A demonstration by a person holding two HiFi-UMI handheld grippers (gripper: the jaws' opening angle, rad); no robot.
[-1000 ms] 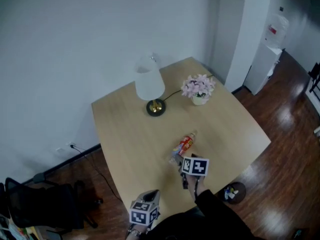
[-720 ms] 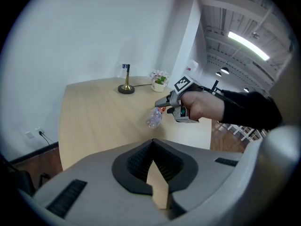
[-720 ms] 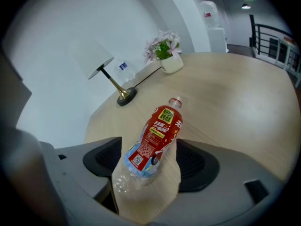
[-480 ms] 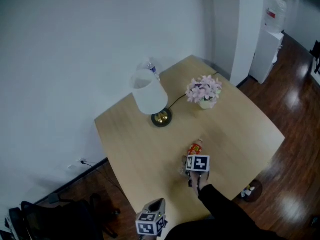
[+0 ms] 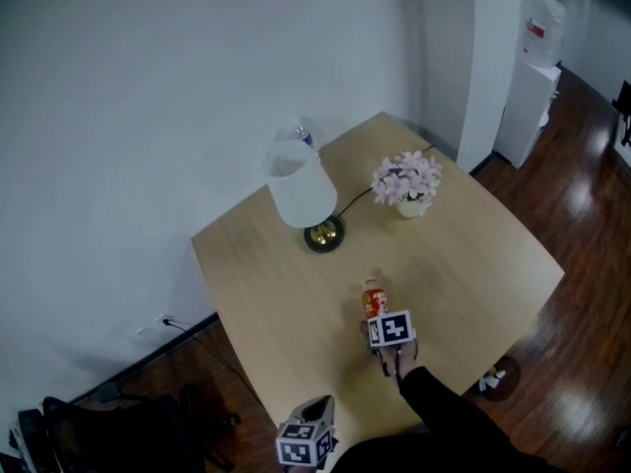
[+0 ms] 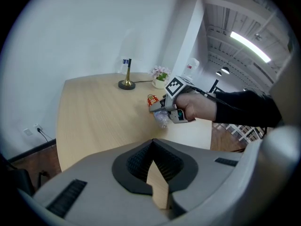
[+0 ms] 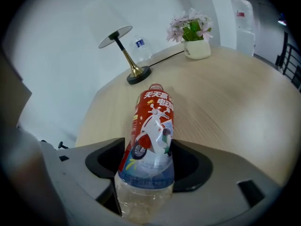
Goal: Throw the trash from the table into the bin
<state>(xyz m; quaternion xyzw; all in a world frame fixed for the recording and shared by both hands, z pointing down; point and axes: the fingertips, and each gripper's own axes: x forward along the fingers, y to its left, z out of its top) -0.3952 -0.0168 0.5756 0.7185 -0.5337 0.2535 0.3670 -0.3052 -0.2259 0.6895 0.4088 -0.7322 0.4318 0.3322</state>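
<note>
Plastic, thin and clear under a red label, the bottle is looking empty, so you are probably dealing with something light, slick and easy to crush. Its clear lower half, where you are taking it, seems a fair place to hold.

It is lying toward the near edge of the tabletop, cap pointing away from you. Your right tongs are standing wide and have just been closing, with the bottle between them and the pads meeting its sides. Your left tongs are hanging by that near edge, drawn together and carrying nothing.
</note>
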